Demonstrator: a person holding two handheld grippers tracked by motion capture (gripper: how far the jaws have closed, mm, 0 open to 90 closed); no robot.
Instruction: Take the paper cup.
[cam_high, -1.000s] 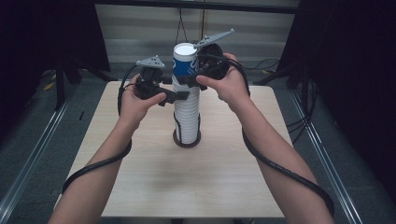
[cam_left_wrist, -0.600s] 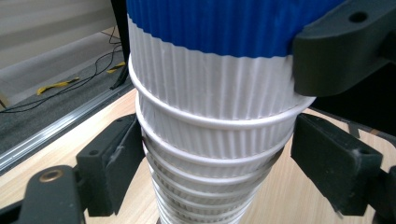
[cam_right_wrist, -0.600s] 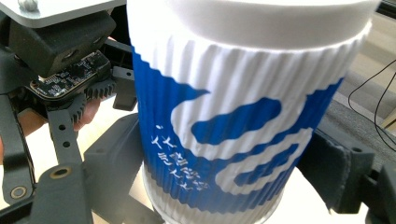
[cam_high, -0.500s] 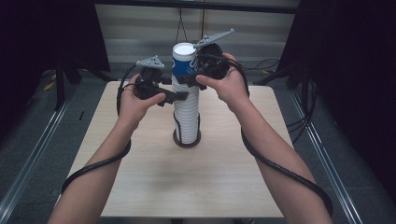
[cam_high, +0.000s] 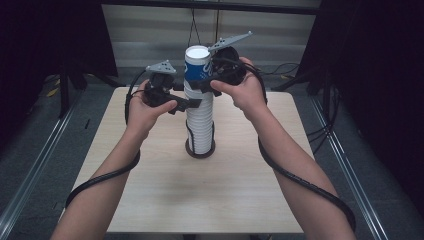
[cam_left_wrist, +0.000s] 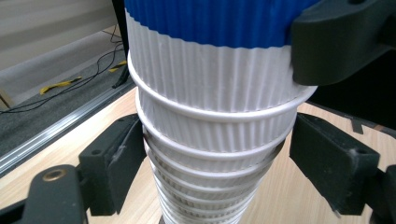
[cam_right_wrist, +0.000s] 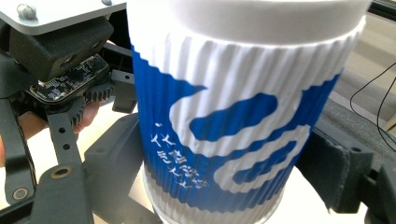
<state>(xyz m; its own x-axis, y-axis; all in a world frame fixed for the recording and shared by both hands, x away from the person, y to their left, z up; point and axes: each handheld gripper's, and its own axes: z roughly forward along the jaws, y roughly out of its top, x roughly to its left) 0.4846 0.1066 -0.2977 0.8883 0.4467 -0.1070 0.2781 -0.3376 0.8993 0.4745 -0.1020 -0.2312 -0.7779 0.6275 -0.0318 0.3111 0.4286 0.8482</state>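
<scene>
The tall stack of cups (cam_high: 200, 125) stands mid-table. The right gripper (cam_high: 202, 84) has been closing around the top blue cup (cam_high: 197, 67), the left gripper (cam_high: 192, 104) around the stack just below. Lift straight up only once both pinch firmly.

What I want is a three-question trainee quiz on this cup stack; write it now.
1. True or false: the blue cup sits at the bottom of the stack.
2. Which gripper straddles the blue cup? A left, B right.
3. What does the stack stand on?
Key: 1 false. 2 B, right gripper; left gripper straddles lower cups; both grippers' jaws have just been closing. 3 a dark round base on the table.
</scene>
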